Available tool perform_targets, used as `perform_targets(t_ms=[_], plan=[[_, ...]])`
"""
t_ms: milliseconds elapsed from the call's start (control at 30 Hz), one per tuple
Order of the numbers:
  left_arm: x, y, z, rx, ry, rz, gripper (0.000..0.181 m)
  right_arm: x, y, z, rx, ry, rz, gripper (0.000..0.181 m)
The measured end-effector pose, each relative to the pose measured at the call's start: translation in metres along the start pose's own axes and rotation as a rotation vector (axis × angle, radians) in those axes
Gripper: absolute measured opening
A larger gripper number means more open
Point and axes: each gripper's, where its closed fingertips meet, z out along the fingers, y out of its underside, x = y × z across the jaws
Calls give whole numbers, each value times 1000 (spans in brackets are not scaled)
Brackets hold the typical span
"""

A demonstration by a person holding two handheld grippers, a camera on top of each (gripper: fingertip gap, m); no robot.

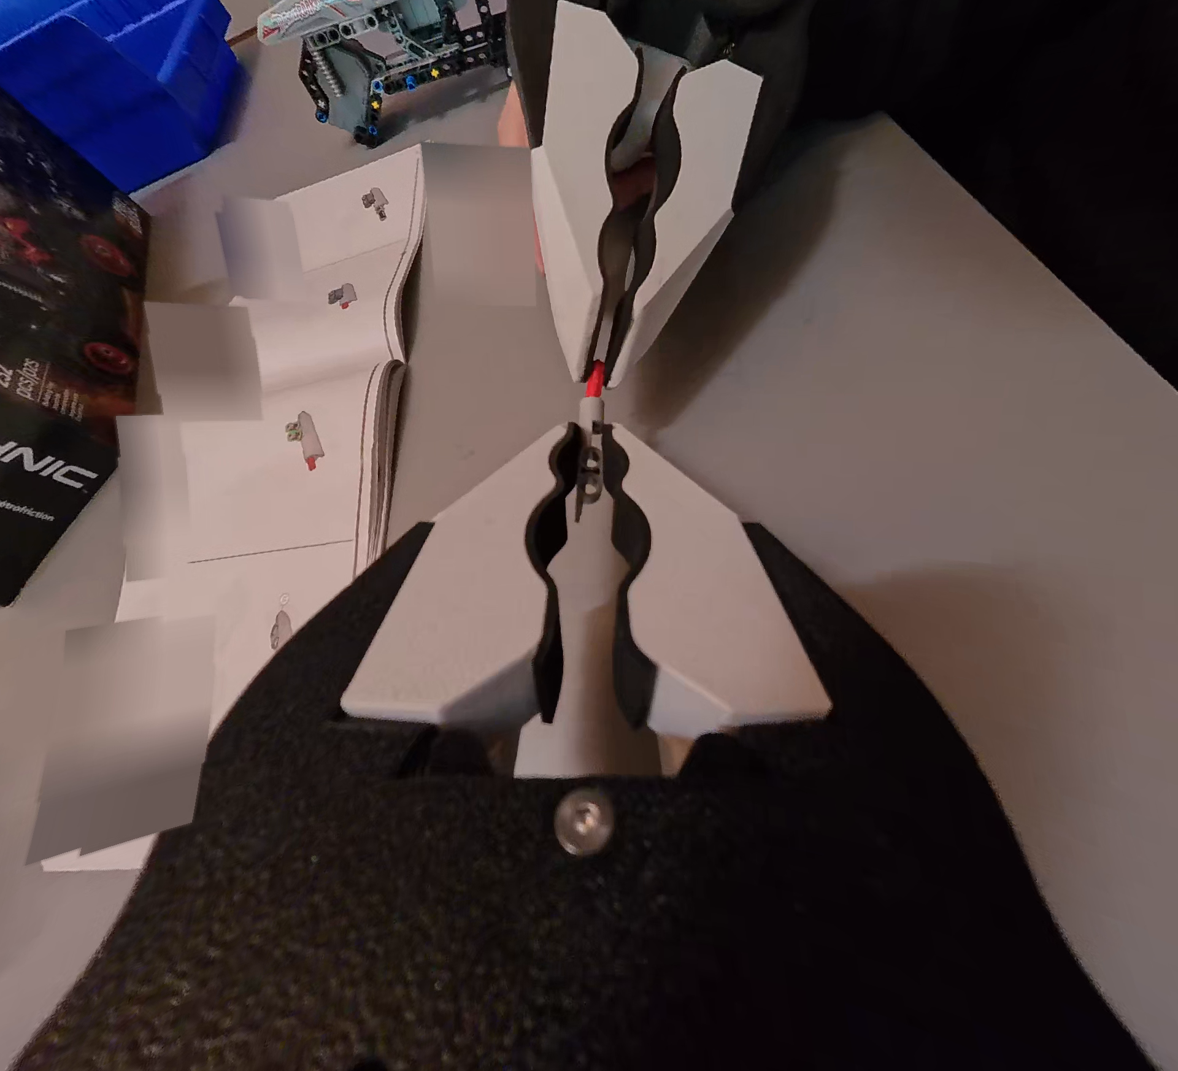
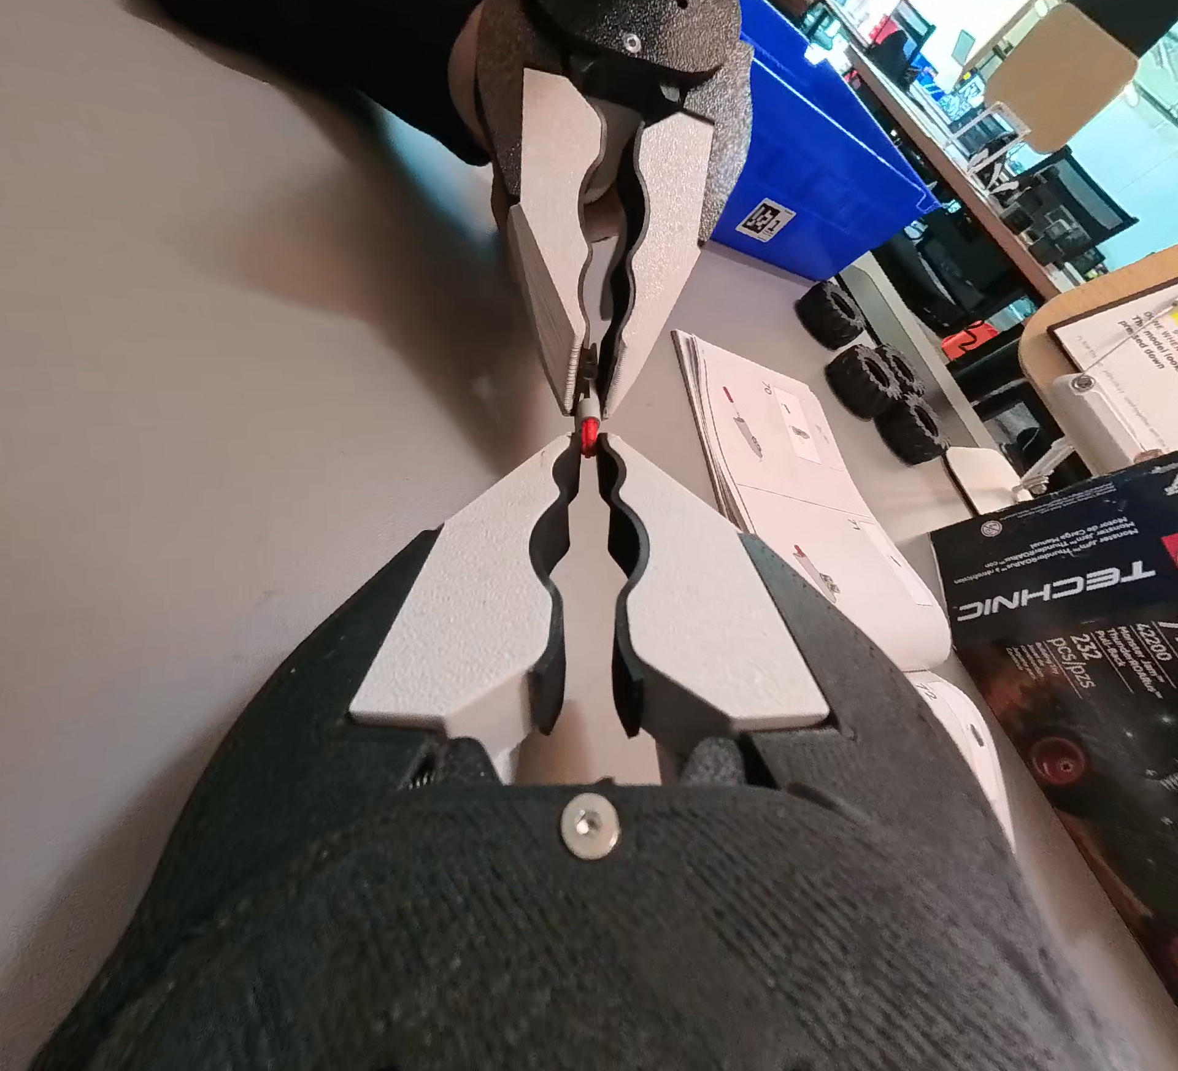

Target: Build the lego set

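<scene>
While both jaws pinch one red axle with its grey piece, a pale table bears booklet and blue bins.

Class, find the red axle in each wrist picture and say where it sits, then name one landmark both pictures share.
Left wrist view: the red axle is just above centre, in the far gripper's tips, its end in a grey connector.
Right wrist view: it is at centre, at the near gripper's tips.
Shared landmark: the open instruction booklet.
</scene>
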Motion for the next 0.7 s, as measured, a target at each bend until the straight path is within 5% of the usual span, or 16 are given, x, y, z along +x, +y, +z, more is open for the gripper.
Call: perform_targets(t_ms=[300,700], plan=[[4,6,4,-34,-1,60,4,-6,6,2,-41,-66,19,3],[0,-20,-6,147,12,-49,3,6,-15,-11,126,-54,135,3]])
